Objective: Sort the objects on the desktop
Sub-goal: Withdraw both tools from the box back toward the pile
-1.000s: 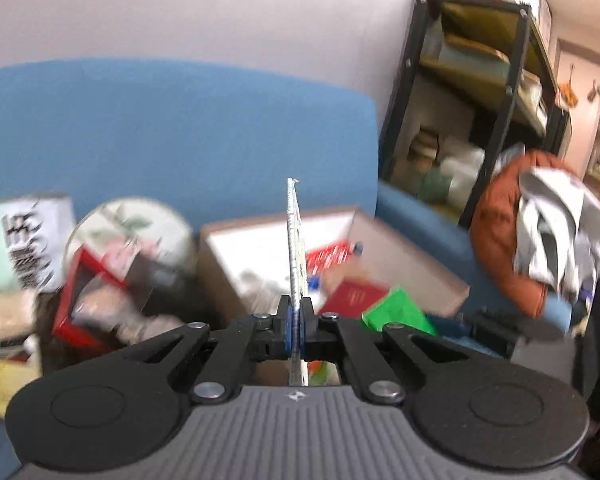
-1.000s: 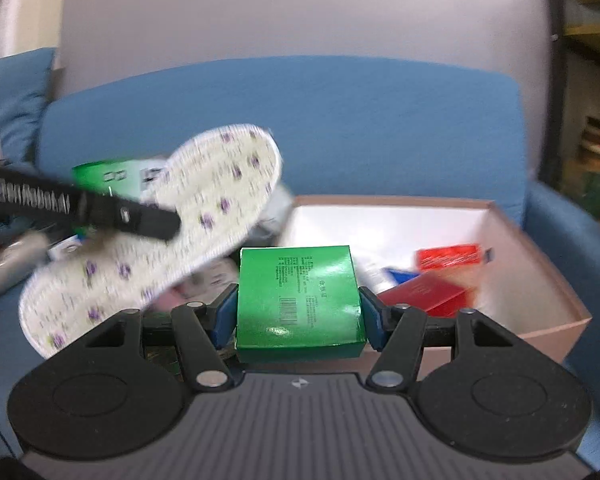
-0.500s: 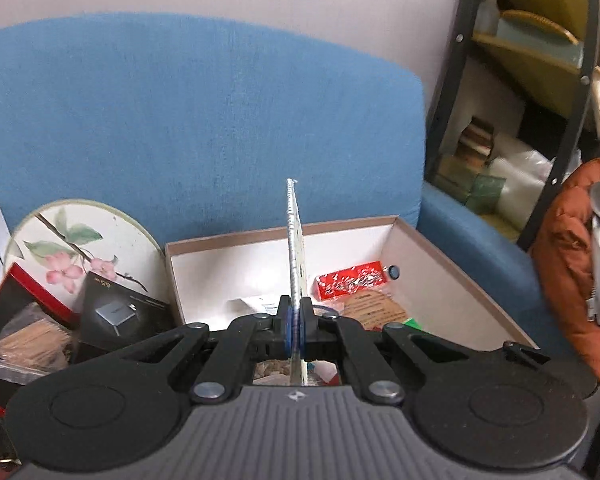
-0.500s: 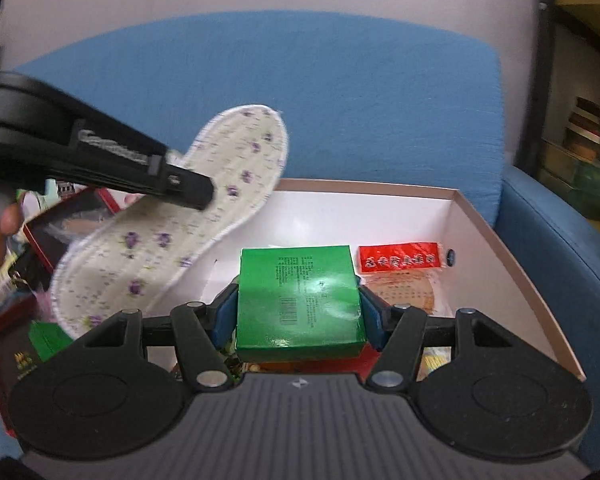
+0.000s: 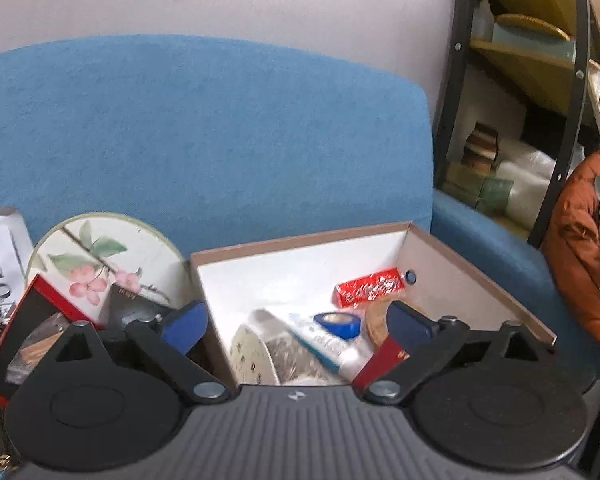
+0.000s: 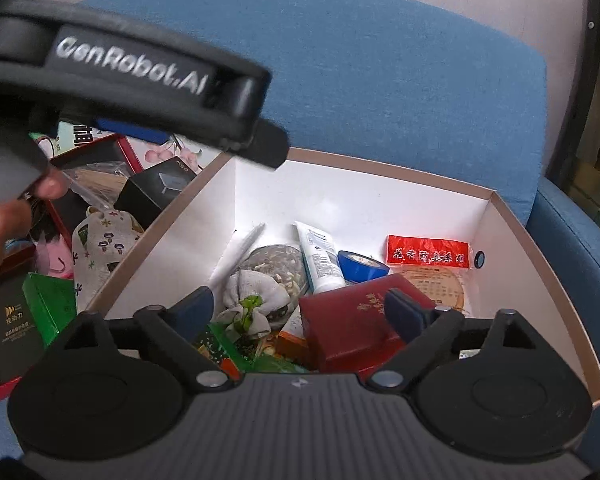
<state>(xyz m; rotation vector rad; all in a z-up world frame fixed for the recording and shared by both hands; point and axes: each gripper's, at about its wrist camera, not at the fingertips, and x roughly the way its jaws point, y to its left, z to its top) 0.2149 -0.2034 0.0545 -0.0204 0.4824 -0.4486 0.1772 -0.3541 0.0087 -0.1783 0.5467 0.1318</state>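
My left gripper (image 5: pixel 296 330) stood wide open over the near-left corner of the box (image 5: pixel 300 240), nothing between its blue pads (image 5: pixel 186 326); my right gripper (image 6: pixel 298 312) was spread open too, empty, hanging over the box's middle. Both had just been opening. Inside the box I counted a white tube (image 6: pixel 318 258), blue tape roll (image 6: pixel 362 266), red packet (image 6: pixel 428 251), dark red case (image 6: pixel 360 326), a small cloth pouch (image 6: pixel 252 300) and what looked like the insole's edge (image 5: pixel 254 354) low at the left. Task partly done, I judged: plenty was left outside, to the box's left — a black box (image 6: pixel 156 190), patterned cloth bag (image 6: pixel 100 248), green carton (image 6: pixel 50 306), red-rimmed tray (image 6: pixel 96 172), round floral tin (image 5: pixel 104 256). Against the earlier frames: the left then pinched the thin insole upright, the right clamped a green box; both were now released. Green showed under the right gripper's body, but I couldn't tell if that was the same box.
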